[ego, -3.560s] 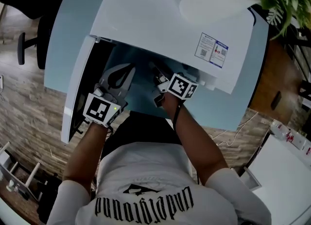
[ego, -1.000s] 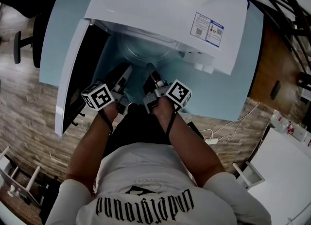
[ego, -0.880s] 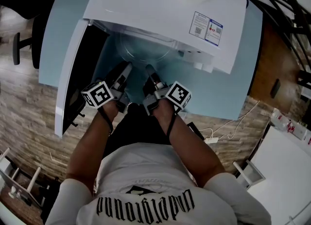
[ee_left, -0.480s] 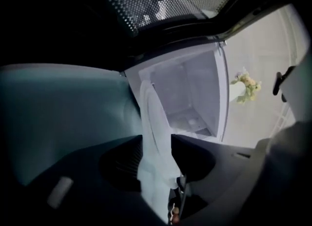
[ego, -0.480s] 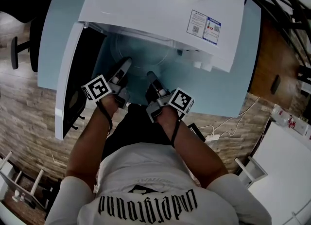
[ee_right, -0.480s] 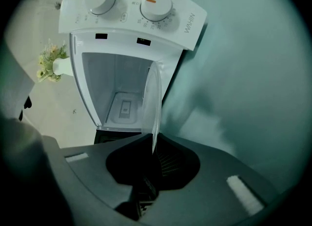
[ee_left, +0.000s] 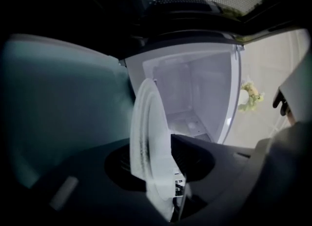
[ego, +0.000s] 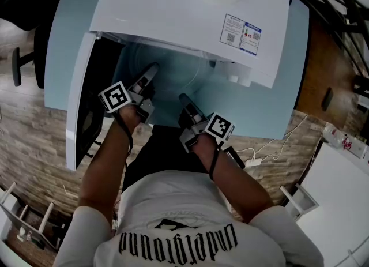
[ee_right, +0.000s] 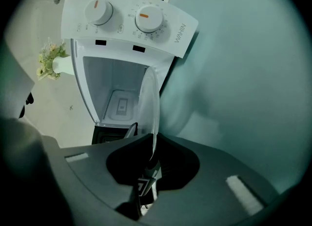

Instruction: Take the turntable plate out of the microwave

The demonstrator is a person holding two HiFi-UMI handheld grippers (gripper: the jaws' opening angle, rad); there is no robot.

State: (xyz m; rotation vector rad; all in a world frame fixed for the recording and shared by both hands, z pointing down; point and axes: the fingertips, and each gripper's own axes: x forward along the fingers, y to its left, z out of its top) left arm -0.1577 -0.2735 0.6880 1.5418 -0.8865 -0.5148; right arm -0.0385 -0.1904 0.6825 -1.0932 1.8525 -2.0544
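Plate point(ego: 170, 67) is at the mouth of the microwave point(ego: 173, 12), with its near rim out over the desk point(ego: 271, 104) in front of the open door point(ego: 81, 104). It's clear glass and washes out from the head camera, so I can't say how much of it is still under the top edge, maybe half.

Right gripper point(ego: 184, 98): jaws nearly together, pinching the near rim. Its own view shows the glass edge running straight down into the jaw throat.

Left gripper point(ego: 149, 72): jaws have just been opening and now stand spread wide. The rim sits between them, with a dark gap on one side and the glass close to the other jaw. I read that as not clamped, so the right side is carrying the load.

Handling notes:
- Thick glass disc: stiff, fairly heavy for a one-point pinch, smooth and slippery, and it will chip or shatter if dropped on the desk edge.
- Holding it at the rim on one side only makes a long lever, so it will want to tip and slide out of the pads.
- The best hold is two points on the rim, spread apart and seated deep past the raised lip, with the plate kept close to level.
- I'd get the left jaws back on the rim before pulling it any further clear.
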